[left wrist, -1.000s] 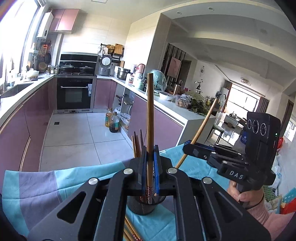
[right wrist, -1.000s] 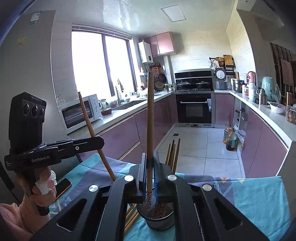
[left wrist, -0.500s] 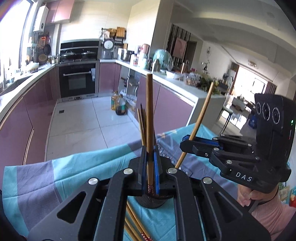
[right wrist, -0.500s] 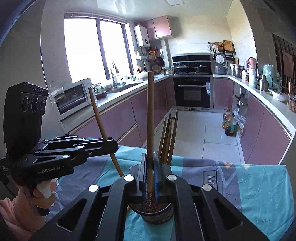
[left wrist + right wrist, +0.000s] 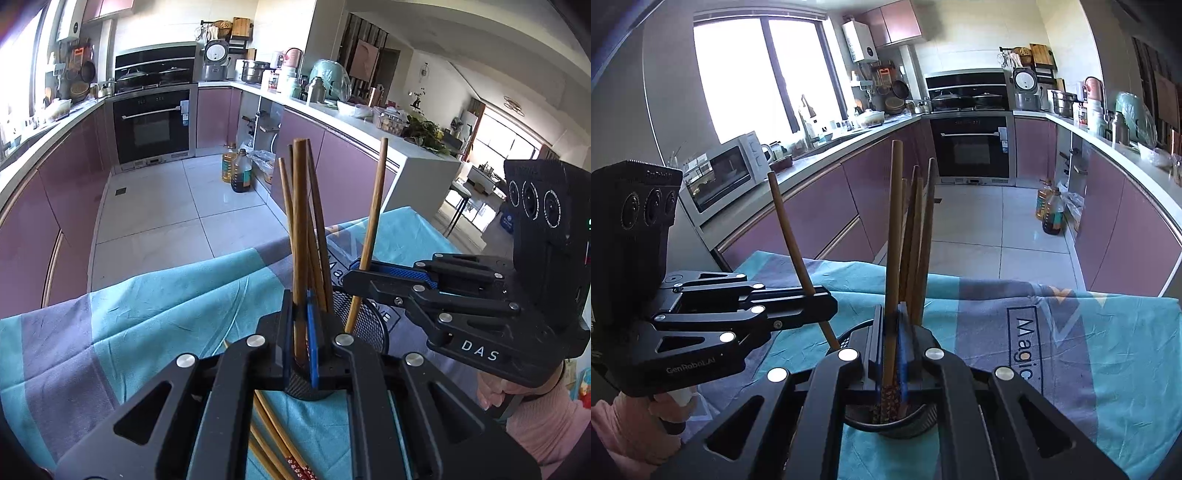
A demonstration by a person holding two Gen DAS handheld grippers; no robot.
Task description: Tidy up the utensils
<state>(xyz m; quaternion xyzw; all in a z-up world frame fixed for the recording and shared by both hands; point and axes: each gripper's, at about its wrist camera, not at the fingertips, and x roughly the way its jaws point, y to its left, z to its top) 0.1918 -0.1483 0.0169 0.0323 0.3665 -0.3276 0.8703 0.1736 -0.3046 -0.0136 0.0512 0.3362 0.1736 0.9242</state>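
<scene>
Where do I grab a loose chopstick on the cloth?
Grip a loose chopstick on its plain shaft, clear of the patterned end, from straight above with jaws across it: they lie flat, side by side on the cloth, so a sideways approach would likely bump neighbours.

Upright chopsticks [image 5: 317, 236] crowd the mesh holder [image 5: 369, 325]; the cloth [image 5: 155, 306] left of it lies open.

Daylight flooded in from the window [image 5: 757, 74] at far left, blown out to white glare. Floor tiles [image 5: 166, 206] shone. Fisheye bending curved the counters; corners fell dark.
</scene>
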